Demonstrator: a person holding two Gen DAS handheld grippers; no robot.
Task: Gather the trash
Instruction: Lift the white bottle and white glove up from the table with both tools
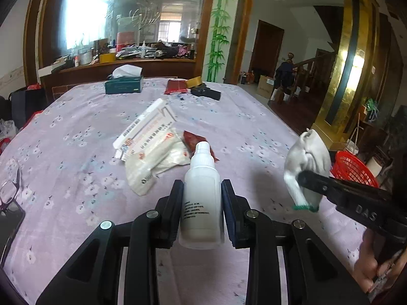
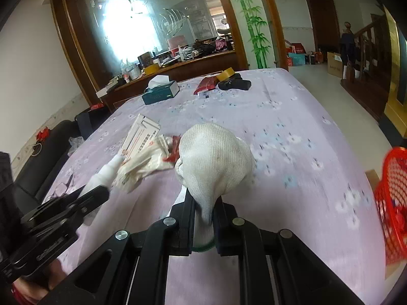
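Trash is in both grippers and on the table. Nearest, at lower centre of the left wrist view, the left gripper is clamped on a white bottle. Both pads press its sides near mid-body, cap pointing away, base toward the camera. That grip keeps the round body from rolling out.

At lower centre of the right wrist view, the right gripper is pinched almost shut on the cuff end of a white knit glove. The glove's bulk bunches beyond the pads, clear of the cloth. Gripping the thin cuff lets nearly closed jaws hold a soft item. The same glove appears at right centre of the left view, hanging from the right gripper.

Beyond the grippers, mid-frame in the left view, the remaining trash lies in one overlapping cluster on the floral tablecloth: a white carton, a crumpled wrapper and a red packet.

At the right edge, a red basket stands beside the table and below its surface. It is judged to be the bin for both held items.

Far across the table sit a tissue box, a red pouch, a tape roll and a black object. These are well apart from the cluster and probably not trash.
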